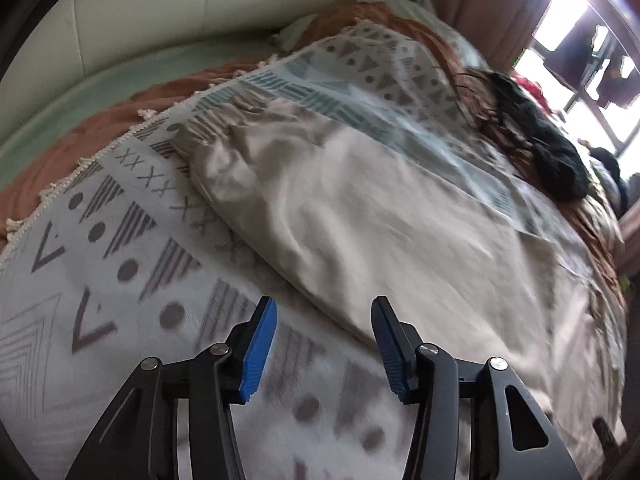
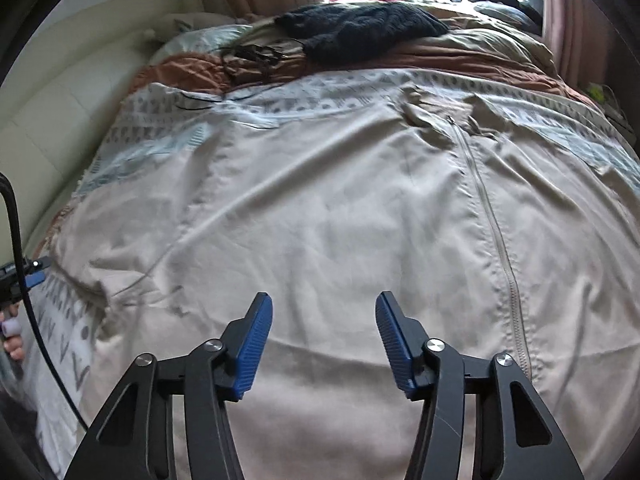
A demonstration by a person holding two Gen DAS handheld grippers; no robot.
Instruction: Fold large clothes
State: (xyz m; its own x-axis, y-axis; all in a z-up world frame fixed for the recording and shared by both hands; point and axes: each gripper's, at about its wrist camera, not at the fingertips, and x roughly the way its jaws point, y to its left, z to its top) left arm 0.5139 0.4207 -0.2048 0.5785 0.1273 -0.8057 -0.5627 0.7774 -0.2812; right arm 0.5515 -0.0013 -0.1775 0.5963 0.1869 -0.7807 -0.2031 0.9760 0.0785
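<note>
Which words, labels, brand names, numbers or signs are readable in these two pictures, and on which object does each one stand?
None: no readable text in either view.
The patterned blanket carries only printed shapes: triangles, dots and rows of "x"-like crosses, a pattern and not writing.
The beige zip-up garment shows no label or logo.
Both grippers show no marking.

Both hand-held grippers: black arms w/ silver screws, blue ribbed pads (image 1: 260, 350); black cable (image 2: 24, 292).

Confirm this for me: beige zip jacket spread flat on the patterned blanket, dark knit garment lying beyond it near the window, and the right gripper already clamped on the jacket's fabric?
Not clamped. In the right wrist view the right gripper is open above the beige jacket, nothing between its pads. The patterned blanket and dark knit garment are as you say.
</note>
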